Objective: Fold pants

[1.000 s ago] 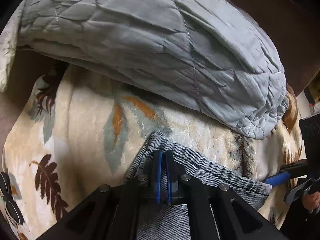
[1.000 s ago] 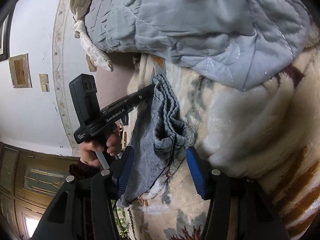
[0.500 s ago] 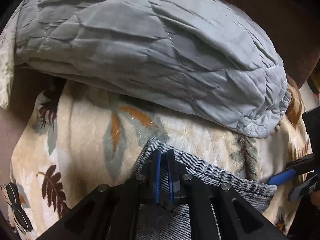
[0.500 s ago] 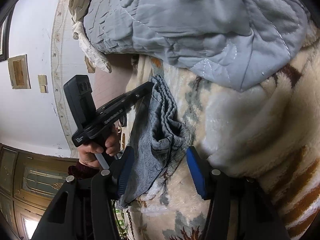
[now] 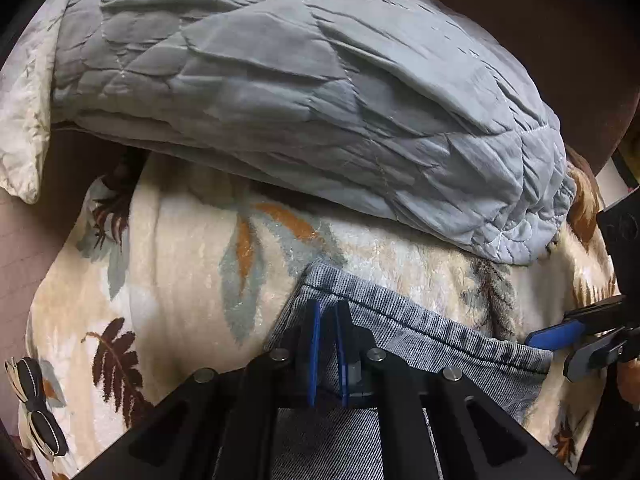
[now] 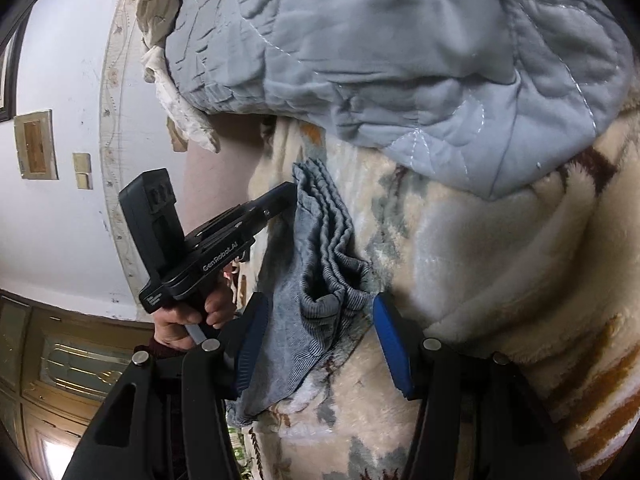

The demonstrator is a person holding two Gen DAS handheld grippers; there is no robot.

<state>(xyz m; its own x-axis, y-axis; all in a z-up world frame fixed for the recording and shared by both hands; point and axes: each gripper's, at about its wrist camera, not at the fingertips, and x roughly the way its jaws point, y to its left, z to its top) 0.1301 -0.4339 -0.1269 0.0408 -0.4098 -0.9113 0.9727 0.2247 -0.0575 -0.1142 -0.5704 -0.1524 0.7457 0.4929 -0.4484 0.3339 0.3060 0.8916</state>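
Grey denim pants point(image 5: 416, 336) are lying on the blanket point(image 5: 168, 272), their hemmed edge running left to right between my two tools. My left gripper point(image 5: 326, 320) is pinching that edge near its left corner. My right gripper point(image 6: 320, 344) is hanging spread around the bunched right end, nearest to the next pinch.

pants point(image 5: 420, 332) lie on blanket point(image 5: 172, 264), quilt point(image 5: 300, 112) behind them.
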